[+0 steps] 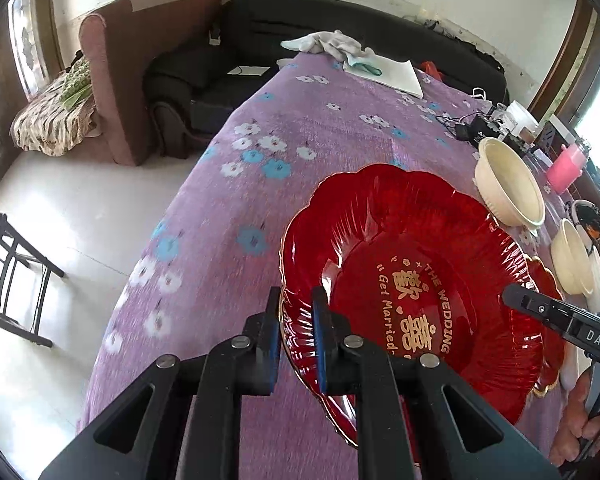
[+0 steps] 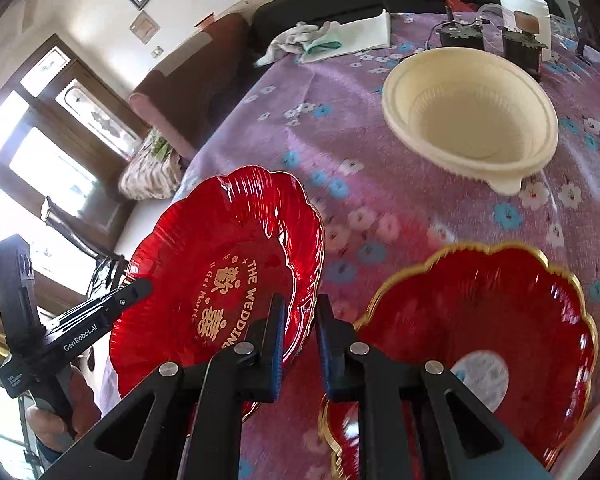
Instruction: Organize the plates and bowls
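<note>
Presently clamped at opposite rim edges by left gripper (image 1: 296, 300) and right gripper (image 2: 300, 308), both pinched tight: red wedding plate (image 1: 412, 292), raised beside second red plate (image 2: 500, 320).

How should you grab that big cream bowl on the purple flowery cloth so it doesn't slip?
Take the cream bowl by its rim, probably at the little tab on the near edge. It stands upright, open side up, with a thin, wide lip, so one finger of a claw could go inside and one outside, coming down from above on the near side. Its ribbed wall looks too broad to span.
</note>
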### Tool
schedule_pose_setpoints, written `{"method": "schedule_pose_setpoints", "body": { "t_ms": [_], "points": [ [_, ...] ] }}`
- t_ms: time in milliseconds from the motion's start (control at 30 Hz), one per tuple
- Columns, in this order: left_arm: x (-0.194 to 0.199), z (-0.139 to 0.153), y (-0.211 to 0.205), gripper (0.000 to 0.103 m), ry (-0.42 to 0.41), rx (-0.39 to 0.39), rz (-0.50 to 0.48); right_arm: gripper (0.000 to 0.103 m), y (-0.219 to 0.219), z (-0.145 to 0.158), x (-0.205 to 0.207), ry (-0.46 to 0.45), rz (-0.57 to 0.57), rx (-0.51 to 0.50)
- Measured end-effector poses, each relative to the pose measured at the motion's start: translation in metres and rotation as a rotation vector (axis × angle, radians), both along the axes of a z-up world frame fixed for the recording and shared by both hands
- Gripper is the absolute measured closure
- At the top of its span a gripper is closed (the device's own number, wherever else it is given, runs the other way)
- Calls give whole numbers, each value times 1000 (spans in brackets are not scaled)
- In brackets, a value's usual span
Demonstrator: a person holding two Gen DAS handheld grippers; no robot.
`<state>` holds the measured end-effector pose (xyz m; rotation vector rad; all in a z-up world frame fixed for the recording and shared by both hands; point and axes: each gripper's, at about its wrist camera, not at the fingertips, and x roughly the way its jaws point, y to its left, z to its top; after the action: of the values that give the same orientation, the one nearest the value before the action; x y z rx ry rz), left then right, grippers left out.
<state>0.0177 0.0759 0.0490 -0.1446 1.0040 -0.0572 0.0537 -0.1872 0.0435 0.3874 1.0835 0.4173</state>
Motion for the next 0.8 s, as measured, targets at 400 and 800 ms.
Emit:
{"method": "schedule_pose_setpoints", "body": {
  "t_ms": [400, 800],
  "points": [
    [-83, -9, 28, 88, -27, -6, 68, 84, 27, -1, -64, -13, 95, 56],
    [-112, -3, 46, 61, -83, 3, 137, 83, 17, -1, -89, -53, 112, 59]
  ]
}}
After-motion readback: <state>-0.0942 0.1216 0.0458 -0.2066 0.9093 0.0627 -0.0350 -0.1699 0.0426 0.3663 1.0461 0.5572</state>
